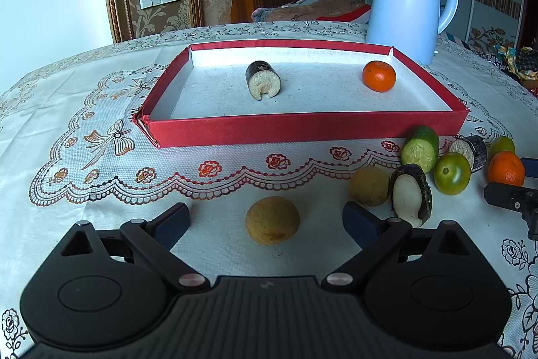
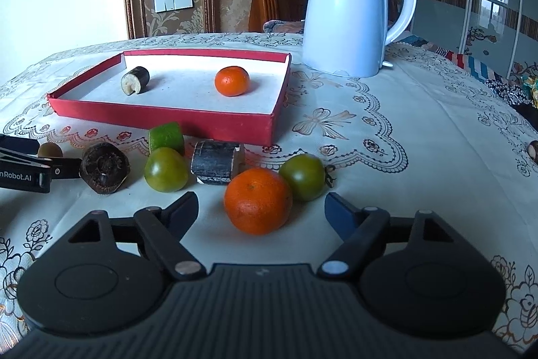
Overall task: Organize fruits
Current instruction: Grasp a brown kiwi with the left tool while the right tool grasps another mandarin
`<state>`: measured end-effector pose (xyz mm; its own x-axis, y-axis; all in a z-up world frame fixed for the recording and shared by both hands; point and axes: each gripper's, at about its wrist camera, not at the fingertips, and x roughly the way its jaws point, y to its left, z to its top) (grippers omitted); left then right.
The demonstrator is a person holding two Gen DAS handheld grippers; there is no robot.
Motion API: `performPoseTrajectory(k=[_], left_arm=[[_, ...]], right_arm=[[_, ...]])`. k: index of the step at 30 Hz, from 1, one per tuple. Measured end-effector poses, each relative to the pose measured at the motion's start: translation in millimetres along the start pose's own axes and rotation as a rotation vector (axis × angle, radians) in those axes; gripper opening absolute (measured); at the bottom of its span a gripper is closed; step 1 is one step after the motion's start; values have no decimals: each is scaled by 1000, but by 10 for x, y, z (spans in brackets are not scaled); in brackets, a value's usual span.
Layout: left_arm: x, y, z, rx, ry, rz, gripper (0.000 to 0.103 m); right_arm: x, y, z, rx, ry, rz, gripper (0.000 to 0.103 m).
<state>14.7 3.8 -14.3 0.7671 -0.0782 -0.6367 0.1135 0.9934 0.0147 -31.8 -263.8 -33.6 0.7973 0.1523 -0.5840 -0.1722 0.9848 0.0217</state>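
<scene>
Orange mandarin (image 2: 257,200) sits on the desk (image 2: 420,123) right between the fingers of the right tool (image 2: 261,210), jaws spread, pads not touching its skin on either side. Looks like a grab being lined up: fruit centred in the gap so both pads can meet it evenly. A green tomato (image 2: 304,176) touches or nearly touches the mandarin at its far right, so the right finger has little room there. A second green tomato (image 2: 166,170) and a dark-skinned cut chunk (image 2: 217,165) lie just beyond, with a green cucumber piece (image 2: 167,134) behind them against the tray wall.

Left tool (image 1: 266,221) is also released, jaws wide, a round tan fruit (image 1: 272,220) lying between the fingers untouched. Another tan fruit (image 1: 369,185) and a dark slice with a white cut face (image 1: 411,194) sit near its right finger.

Red tray (image 2: 161,115) with a white floor stands further back on the lace cloth, already holding another mandarin (image 2: 232,81) and a dark cut piece (image 2: 135,79), well apart. Judging by that, the tray is the collection spot and most of the loose pile along its front wall is not yet sorted. A white kettle (image 2: 349,9) stands behind the tray's right corner, clear of the path.
</scene>
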Motion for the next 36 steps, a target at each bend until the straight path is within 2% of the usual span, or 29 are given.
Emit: performPoseTrajectory(k=[3,8,13,17,26,29,33,36], left_arm=[[-1,1,0,0,0,0,99],[-3,-1,2,-1,0,-1,99],[-12,19,-3,-14,-6,-11,99],[-10,26,-3,-15,-7,-12,99],[-39,17,0,-15,-20,-6,97],[-64,-13,-13,9,-25,0,80],[-104,-32,-31,24,-35,-1,66],[-125,-22,-43,22,-42,-5,53]], right_arm=[[26,9,6,-10,13,21,73],[26,60,11,-35,7,22,67],[71,93,46,-44,6,5,54],[104,-9,50,15,20,23,53],[102,-27,34,27,14,26,51],[105,-24,36,26,14,24,51],[105,-23,34,22,14,22,51],[99,-21,33,22,10,1,43]])
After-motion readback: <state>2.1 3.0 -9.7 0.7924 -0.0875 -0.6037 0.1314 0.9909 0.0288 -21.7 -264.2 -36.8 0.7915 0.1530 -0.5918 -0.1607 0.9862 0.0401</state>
